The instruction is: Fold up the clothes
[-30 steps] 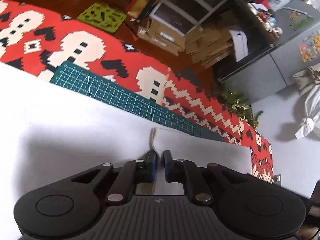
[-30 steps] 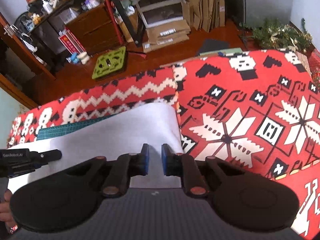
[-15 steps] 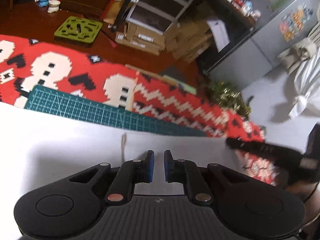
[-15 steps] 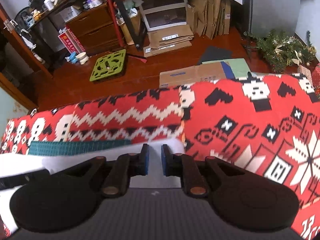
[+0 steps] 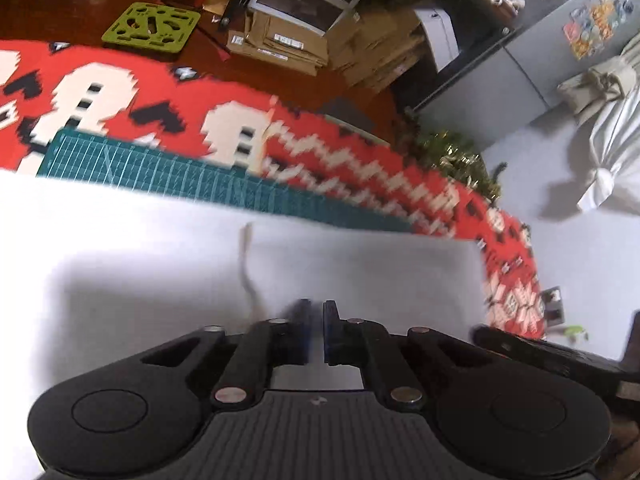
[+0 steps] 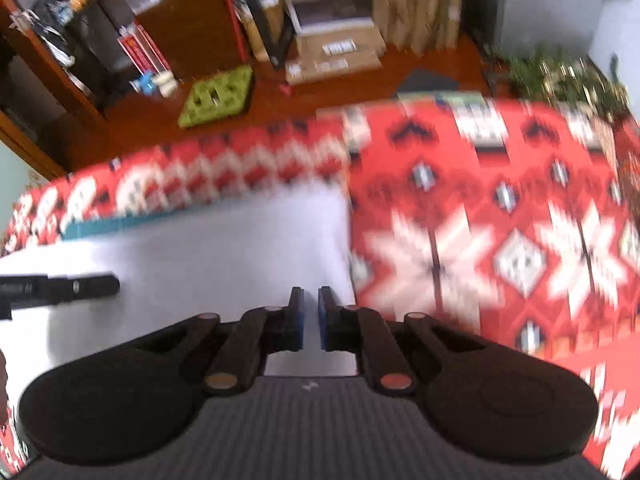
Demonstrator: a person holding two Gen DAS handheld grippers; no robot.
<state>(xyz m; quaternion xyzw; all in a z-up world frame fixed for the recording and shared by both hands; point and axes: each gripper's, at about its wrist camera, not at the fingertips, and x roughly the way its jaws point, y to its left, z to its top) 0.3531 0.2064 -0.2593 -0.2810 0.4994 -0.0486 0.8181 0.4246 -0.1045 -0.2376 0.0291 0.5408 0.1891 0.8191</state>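
Observation:
A white garment (image 5: pixel 160 248) lies flat over a green cutting mat (image 5: pixel 180 176) on the red patterned tablecloth (image 5: pixel 360 160). A thin beige seam line (image 5: pixel 246 264) runs down it. My left gripper (image 5: pixel 316 306) points down onto the fabric just right of that seam. Its jaws are closing to a thin slit with white cloth showing in it. In the right wrist view the garment (image 6: pixel 224 248) ends at a straight right edge. My right gripper (image 6: pixel 310 292) presses down near that edge, its jaws also closing on the cloth. The garment's near edge is hidden under both grippers.
The tablecloth (image 6: pixel 480 200) stretches bare to the right of the garment. Beyond the table's far edge is a wooden floor with a green foam tile (image 5: pixel 152 30), stacked cardboard boxes (image 5: pixel 280 44) and a tinsel plant (image 5: pixel 456 160). The other gripper's black body (image 6: pixel 60 286) reaches in from the left.
Both pairs of jaws have narrowed from a clear gap to a slit. In the left view the seam has slid leftward. The right view swung away and came back over the garment's right edge.

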